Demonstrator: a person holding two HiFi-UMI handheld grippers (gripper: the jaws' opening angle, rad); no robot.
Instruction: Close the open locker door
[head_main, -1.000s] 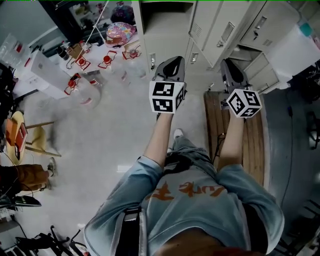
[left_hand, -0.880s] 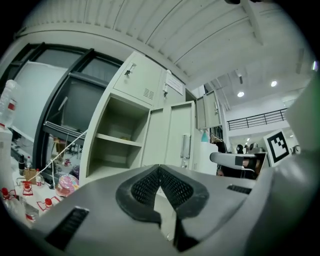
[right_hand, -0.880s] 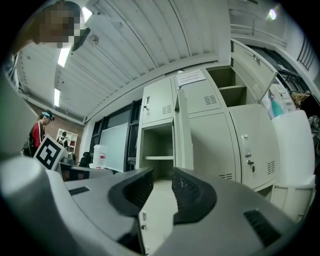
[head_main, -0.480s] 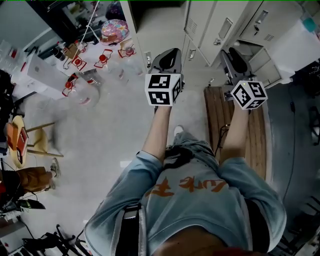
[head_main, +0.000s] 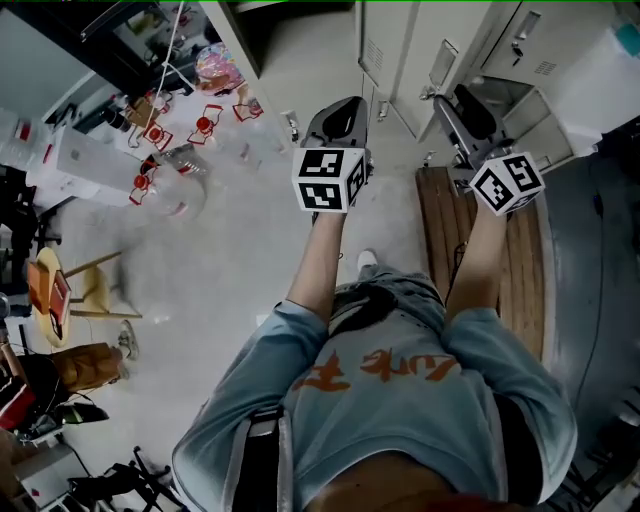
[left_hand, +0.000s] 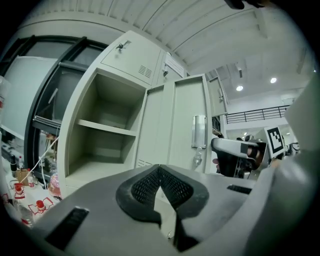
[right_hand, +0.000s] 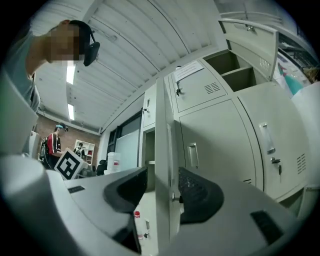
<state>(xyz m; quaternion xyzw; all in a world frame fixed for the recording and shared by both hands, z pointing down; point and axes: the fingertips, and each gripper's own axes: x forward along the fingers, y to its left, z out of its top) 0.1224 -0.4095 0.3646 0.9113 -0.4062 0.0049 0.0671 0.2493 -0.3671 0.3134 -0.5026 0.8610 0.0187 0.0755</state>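
Locker door (right_hand: 162, 125) stands ajar, edge-on to the right tool (right_hand: 162, 192), just right of the open locker (left_hand: 102, 130). Tool straddles that edge, jaws opening, pads w/o grip, prob. so a push can swing the door to. Left tool (left_hand: 160, 172) is pinched closed, empty, near the locker; prob. spare.

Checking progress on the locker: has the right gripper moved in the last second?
Yes. Against the wooden bench, the right gripper went forward toward the lockers; its jaws are opening, the door edge between them.
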